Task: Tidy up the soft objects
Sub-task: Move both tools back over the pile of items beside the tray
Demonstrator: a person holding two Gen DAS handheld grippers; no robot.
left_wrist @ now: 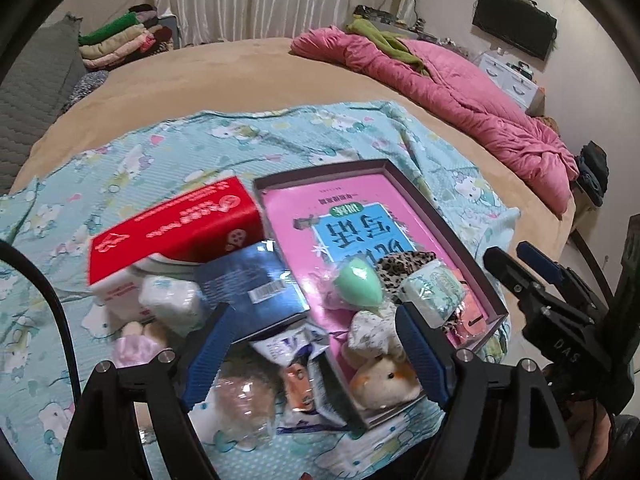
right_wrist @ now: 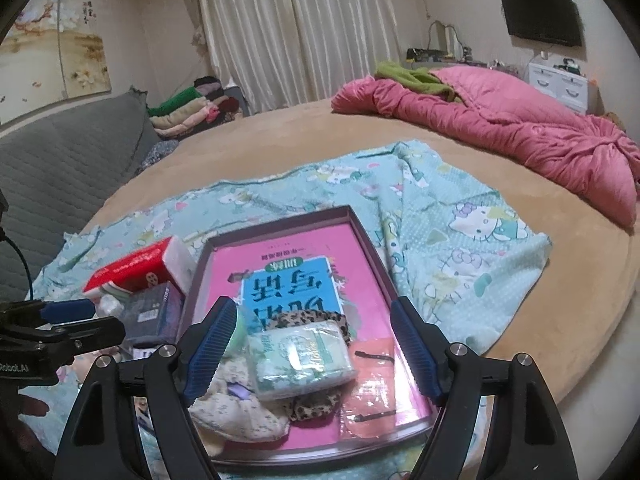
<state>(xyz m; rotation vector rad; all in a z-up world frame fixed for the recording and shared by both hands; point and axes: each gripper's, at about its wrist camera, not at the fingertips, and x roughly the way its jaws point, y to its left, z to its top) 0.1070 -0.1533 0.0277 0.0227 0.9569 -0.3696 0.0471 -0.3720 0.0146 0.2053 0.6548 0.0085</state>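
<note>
A shallow tray (left_wrist: 320,170) (right_wrist: 280,218) with a pink book in it lies on the patterned sheet. In the tray are a green egg sponge (left_wrist: 356,284), a leopard scrunchie (right_wrist: 304,318), a pale tissue packet (right_wrist: 304,356), a floral cloth pouch (right_wrist: 240,412) and a hamster plush (left_wrist: 384,380). My left gripper (left_wrist: 316,356) hovers open over the tray's near left corner, nothing between its fingers. My right gripper (right_wrist: 314,352) stands open above the tissue packet, pads clear of it. Each gripper also shows in the other's view: right gripper (left_wrist: 510,254), left gripper (right_wrist: 92,318).
Left of the tray sit a red tissue pack (left_wrist: 172,224), a dark blue box (left_wrist: 252,284) and a clear plastic bag (left_wrist: 244,404). An orange sachet (right_wrist: 372,392) lies in the tray. A pink quilt (right_wrist: 500,128) is heaped at the bed's far right; folded clothes (right_wrist: 184,116) are stacked far left.
</note>
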